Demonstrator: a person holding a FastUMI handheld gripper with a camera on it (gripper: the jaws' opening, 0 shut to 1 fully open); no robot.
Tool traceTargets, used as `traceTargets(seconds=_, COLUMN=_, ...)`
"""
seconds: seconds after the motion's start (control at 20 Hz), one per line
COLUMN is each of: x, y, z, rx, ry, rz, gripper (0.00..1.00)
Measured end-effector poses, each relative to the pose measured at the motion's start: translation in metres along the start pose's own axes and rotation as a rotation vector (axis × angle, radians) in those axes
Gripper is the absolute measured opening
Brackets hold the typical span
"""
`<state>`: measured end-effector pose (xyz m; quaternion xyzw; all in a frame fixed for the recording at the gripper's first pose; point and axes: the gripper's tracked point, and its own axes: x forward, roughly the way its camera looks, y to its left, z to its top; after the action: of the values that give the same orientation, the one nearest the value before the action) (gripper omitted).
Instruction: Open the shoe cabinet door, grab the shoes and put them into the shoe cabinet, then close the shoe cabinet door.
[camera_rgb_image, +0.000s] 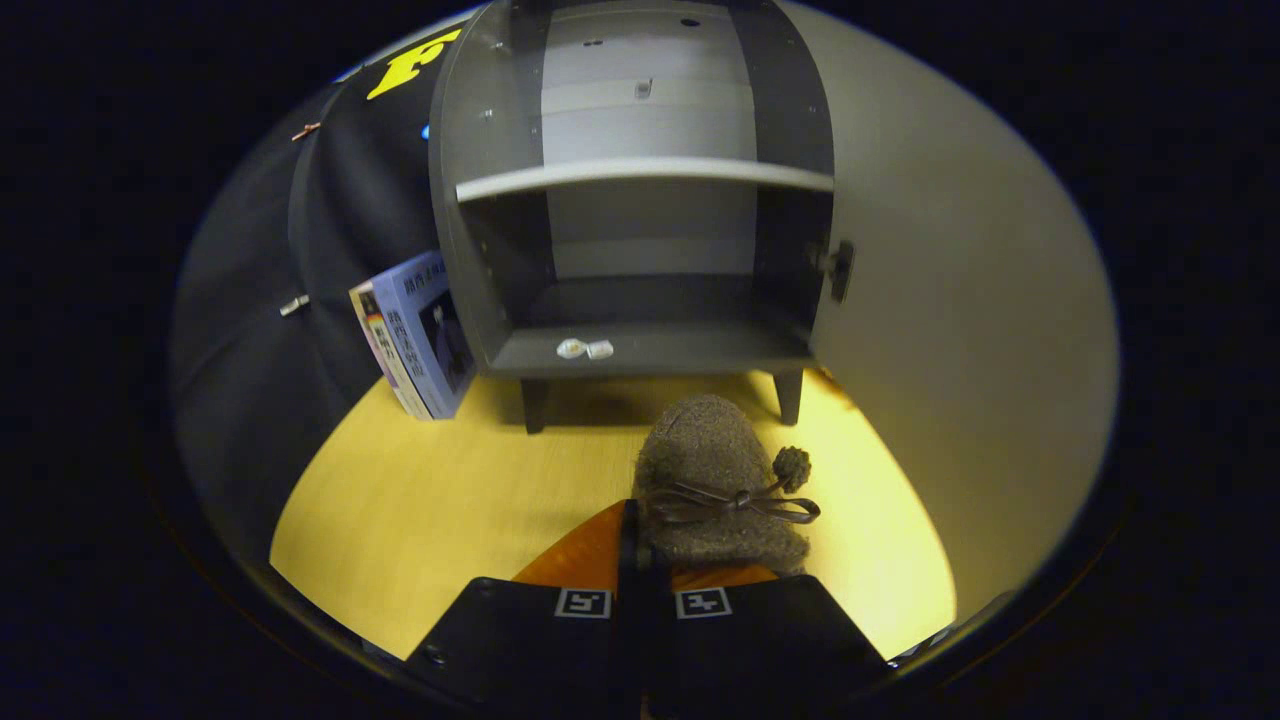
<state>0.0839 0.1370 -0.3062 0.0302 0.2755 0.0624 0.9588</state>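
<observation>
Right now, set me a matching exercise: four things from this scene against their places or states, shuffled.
Things:
1. cabinet door
2. shoe
3. book
4. gripper

States:
A. leans beside the cabinet's left wall
B. swung open to the right
C. fingers close together, at the shoe's heel
D. on the floor ahead of the cabinet's legs

Pairs: 1-B, 2-D, 3-A, 4-C
</observation>
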Motion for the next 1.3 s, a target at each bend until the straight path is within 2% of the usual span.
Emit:
traceTargets(seconds=0.2, x=-0.032, y=0.001, z=0.085, rx=-0.021, ry=-0.065, rz=-0.015, gripper=0.09)
traceTargets(seconds=0.45, x=-0.028, y=0.013, z=0.171, rx=0.005, ry=-0.059, rz=0.050, gripper=0.09)
traceTargets(seconds=0.6, x=-0.001, y=0.022, z=0.223, rx=-0.027, ry=-0.054, rz=0.087, gripper=0.09)
traceTargets(seconds=0.85, x=0.070, y=0.024, z=0.300, rx=-0.057, ry=-0.080, rz=0.069, gripper=0.09)
traceTargets(seconds=1.0, x=0.121, y=0.024, z=0.327, rx=-0.053, ry=-0.061, rz=0.047, gripper=0.09)
traceTargets(seconds=1.3, x=0.204, y=0.020, z=0.344, rx=-0.073, ry=0.007, rz=-0.011, gripper=0.09)
